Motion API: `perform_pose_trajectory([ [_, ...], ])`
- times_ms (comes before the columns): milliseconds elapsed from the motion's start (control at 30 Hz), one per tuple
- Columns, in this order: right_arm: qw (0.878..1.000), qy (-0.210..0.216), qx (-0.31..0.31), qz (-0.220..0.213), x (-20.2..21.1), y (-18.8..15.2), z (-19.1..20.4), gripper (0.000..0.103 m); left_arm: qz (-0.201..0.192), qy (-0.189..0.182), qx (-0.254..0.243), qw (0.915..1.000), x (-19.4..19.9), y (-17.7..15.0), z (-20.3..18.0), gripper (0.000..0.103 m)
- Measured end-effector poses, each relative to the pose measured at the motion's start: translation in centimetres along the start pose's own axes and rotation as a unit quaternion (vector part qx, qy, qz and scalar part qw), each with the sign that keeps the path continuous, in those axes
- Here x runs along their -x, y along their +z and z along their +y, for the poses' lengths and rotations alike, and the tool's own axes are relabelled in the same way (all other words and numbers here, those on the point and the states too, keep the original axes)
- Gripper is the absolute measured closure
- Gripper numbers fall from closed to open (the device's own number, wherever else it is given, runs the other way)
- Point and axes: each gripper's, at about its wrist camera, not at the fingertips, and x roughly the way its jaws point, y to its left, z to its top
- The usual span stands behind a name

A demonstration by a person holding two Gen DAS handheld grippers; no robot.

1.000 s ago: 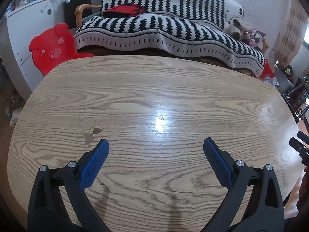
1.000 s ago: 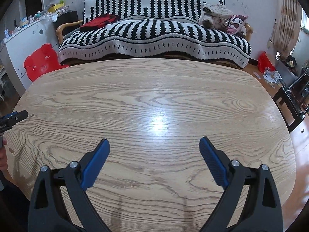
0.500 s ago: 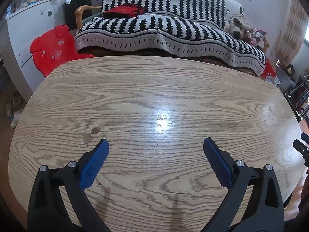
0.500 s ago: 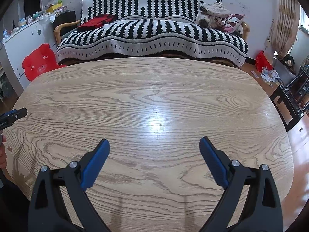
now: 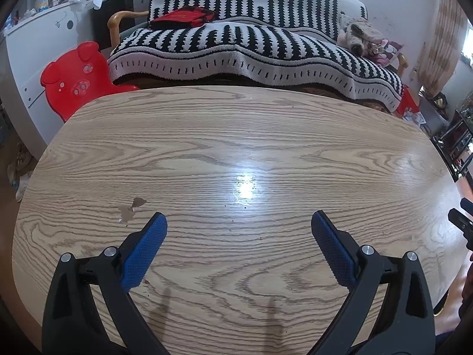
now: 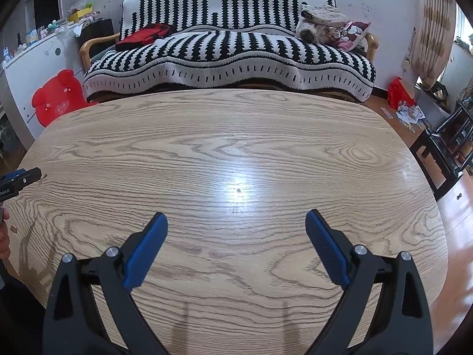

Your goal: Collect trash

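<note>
My left gripper (image 5: 239,222) is open and empty over the near part of an oval wooden table (image 5: 236,148). My right gripper (image 6: 236,220) is also open and empty over the same table (image 6: 236,136). A chipped brown patch (image 5: 130,208) marks the tabletop just left of the left gripper's left finger. No trash shows on the tabletop in either view. The right gripper's tip (image 5: 461,222) shows at the right edge of the left wrist view; the left gripper's tip (image 6: 20,179) shows at the left edge of the right wrist view.
A sofa under a black-and-white blanket (image 6: 224,56) stands behind the table. A red pig-shaped chair (image 5: 75,80) is at the far left by a white cabinet (image 5: 38,47). Scattered papers (image 6: 409,115) and a red bag (image 6: 399,91) lie on the floor at right, near dark chairs (image 6: 446,148).
Both grippers stay open. Both views have drifted slightly, and the right gripper's tip sits lower at the edge of the left wrist view than before.
</note>
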Motion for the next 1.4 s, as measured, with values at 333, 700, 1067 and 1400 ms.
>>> perform_pose_trajectory([
  [333,1.000,0.000,0.000,0.000,-0.03,0.02,0.07,0.012,0.001,0.000,0.000,1.0000,-0.10,0.05,-0.06,0.008],
  [700,1.000,-0.003,0.004,0.003,-0.22,-0.17,0.09,0.012,0.001,0.007,-0.004,1.0000,-0.08,0.00,0.01,0.008],
  [1067,1.000,-0.006,0.004,0.005,-0.40,-0.49,-0.01,0.012,-0.007,0.007,-0.014,0.9998,0.14,-0.01,-0.39,0.008],
  [1400,1.000,-0.005,0.002,0.006,-0.44,-0.53,-0.22,0.012,-0.009,0.005,-0.016,0.9998,0.13,0.07,-0.42,0.008],
])
